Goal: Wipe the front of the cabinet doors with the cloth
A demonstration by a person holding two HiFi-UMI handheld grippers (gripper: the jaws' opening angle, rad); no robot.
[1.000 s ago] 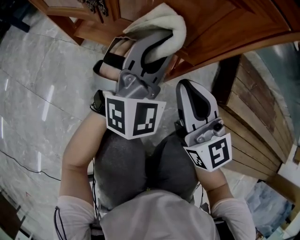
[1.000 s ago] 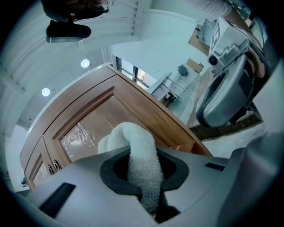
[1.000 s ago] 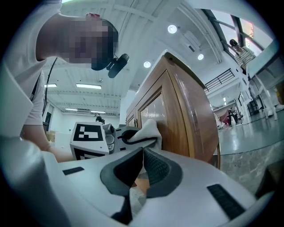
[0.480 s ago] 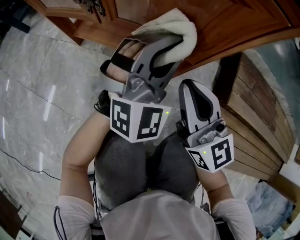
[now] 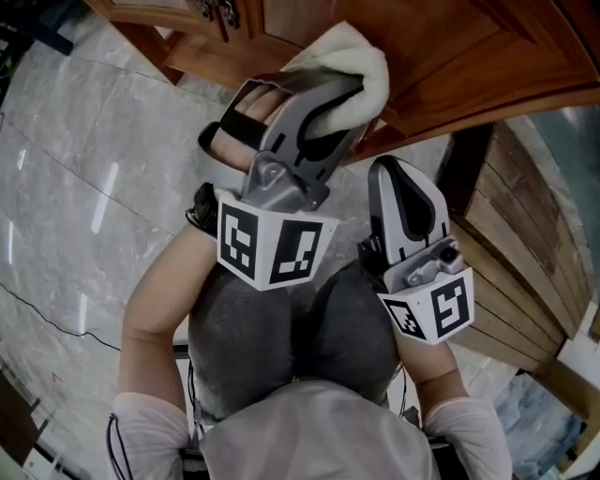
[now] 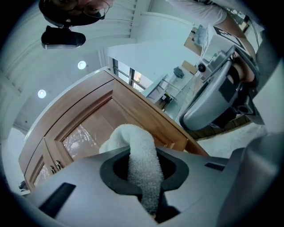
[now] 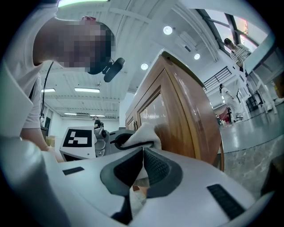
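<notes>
Clamping the cloth [image 5: 361, 54] at upper centre, our left gripper [image 5: 326, 89] presses it on the cabinet door [image 5: 450, 47]. It has slid slightly right within the second, so we judge wiping under way. Our right gripper [image 5: 401, 173] waits closed, empty.

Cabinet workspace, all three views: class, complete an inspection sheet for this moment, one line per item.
Surface: cabinet door, brown panelled wood; dark metal handles near the top edge.
Job's things: white cloth, bunched, against the door.
Clutter: nothing seen.
Grippers: left gripper shut on the cloth; right gripper jaws together, empty, held back from the door.
Cables: thin dark cable lying on the floor.
Surroundings: pale marble floor; slatted wooden panel at the right; person's knees below the grippers.
</notes>
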